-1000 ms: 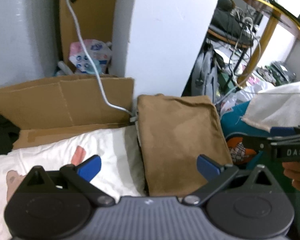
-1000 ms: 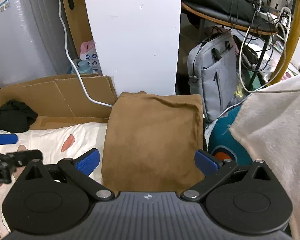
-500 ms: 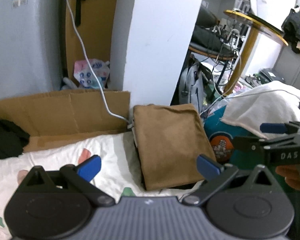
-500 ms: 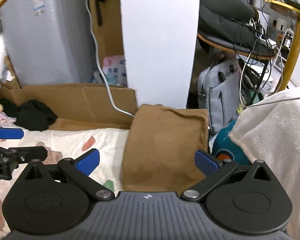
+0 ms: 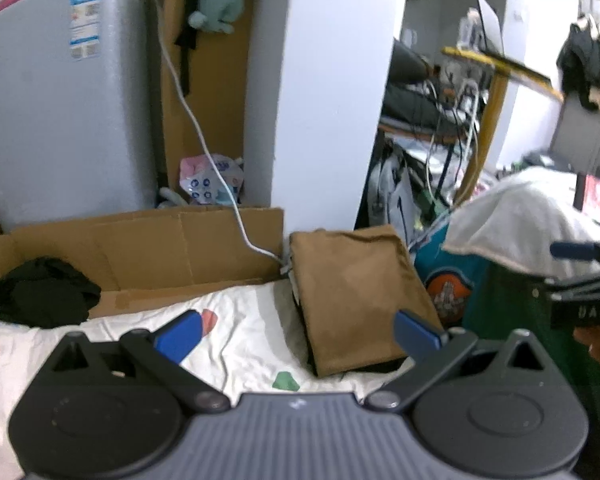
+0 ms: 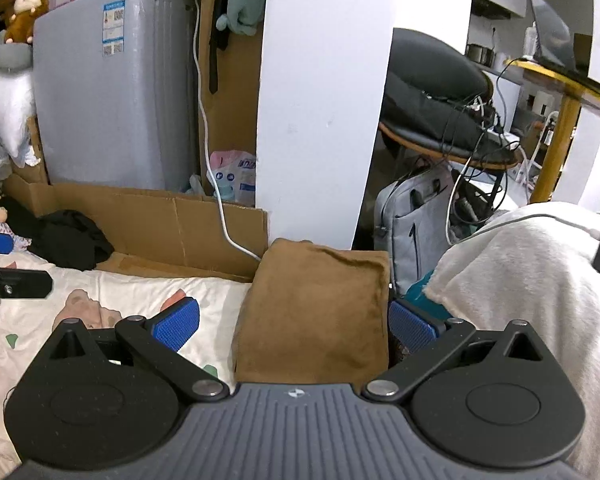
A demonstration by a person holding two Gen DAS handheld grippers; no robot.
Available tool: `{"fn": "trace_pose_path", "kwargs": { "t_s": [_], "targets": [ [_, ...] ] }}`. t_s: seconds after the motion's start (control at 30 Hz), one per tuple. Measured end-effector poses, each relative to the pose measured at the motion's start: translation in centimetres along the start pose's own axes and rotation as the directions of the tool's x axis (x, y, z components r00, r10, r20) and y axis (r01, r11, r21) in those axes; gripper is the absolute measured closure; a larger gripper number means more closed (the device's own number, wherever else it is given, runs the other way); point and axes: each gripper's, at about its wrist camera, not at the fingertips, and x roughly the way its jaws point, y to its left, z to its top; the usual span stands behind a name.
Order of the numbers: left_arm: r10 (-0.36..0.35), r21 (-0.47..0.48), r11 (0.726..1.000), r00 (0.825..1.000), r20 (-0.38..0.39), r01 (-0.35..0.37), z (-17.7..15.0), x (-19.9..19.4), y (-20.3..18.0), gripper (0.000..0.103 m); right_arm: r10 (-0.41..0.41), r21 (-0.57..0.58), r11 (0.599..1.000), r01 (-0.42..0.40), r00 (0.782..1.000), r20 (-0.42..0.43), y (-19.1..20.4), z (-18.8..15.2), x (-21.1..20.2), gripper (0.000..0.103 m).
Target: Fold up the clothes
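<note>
A folded brown garment [image 5: 356, 296] [image 6: 316, 320] lies flat at the far edge of the patterned white bedsheet [image 5: 240, 336] [image 6: 112, 296], beside the white pillar. My left gripper [image 5: 298, 330] hangs open above the sheet, short of the garment, with nothing between its blue pads. My right gripper [image 6: 294, 322] is open too, its pads on either side of the garment's near end without touching it. Each gripper's tip shows at the other view's edge: the right gripper [image 5: 580, 280] at far right, the left gripper [image 6: 12, 276] at far left. A black garment [image 5: 48, 296] [image 6: 72, 240] is crumpled at the left.
A flattened cardboard sheet [image 5: 140, 248] and a white cable [image 5: 204, 144] run behind the bed. A fluffy white blanket [image 6: 532, 280] covers a mound on the right. A grey appliance [image 5: 68, 120], a white pillar [image 6: 320, 100], a grey bag [image 6: 416, 220] and a cluttered desk stand beyond.
Both grippers have pulled back and risen away from the brown garment, which now looks smaller and farther off. Both stayed open and empty.
</note>
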Motion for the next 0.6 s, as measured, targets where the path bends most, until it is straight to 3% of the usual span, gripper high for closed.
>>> {"fn": "trace_pose_path", "kwargs": {
  "t_s": [0.13,0.23,0.6],
  "targets": [
    [0.026,0.010,1.000,0.998,0.052,-0.026,-0.9,-3.2,-0.4,0.000,-0.054,-0.048,0.997,0.056,0.997,0.053,1.1,-0.9,-2.3,0.000],
    [0.037,0.029,0.999,0.996,0.075,-0.039,-1.6,-4.7,-0.9,0.000,-0.041,-0.047,0.998,0.045,0.996,0.078,1.9,-1.5,-3.9,0.000],
    [0.092,-0.056,0.995,0.984,0.154,-0.084,-5.3,-8.9,-0.8,0.000,-0.002,0.024,1.000,-0.002,0.992,0.129,2.8,-4.8,-7.5,0.000]
  ]
}}
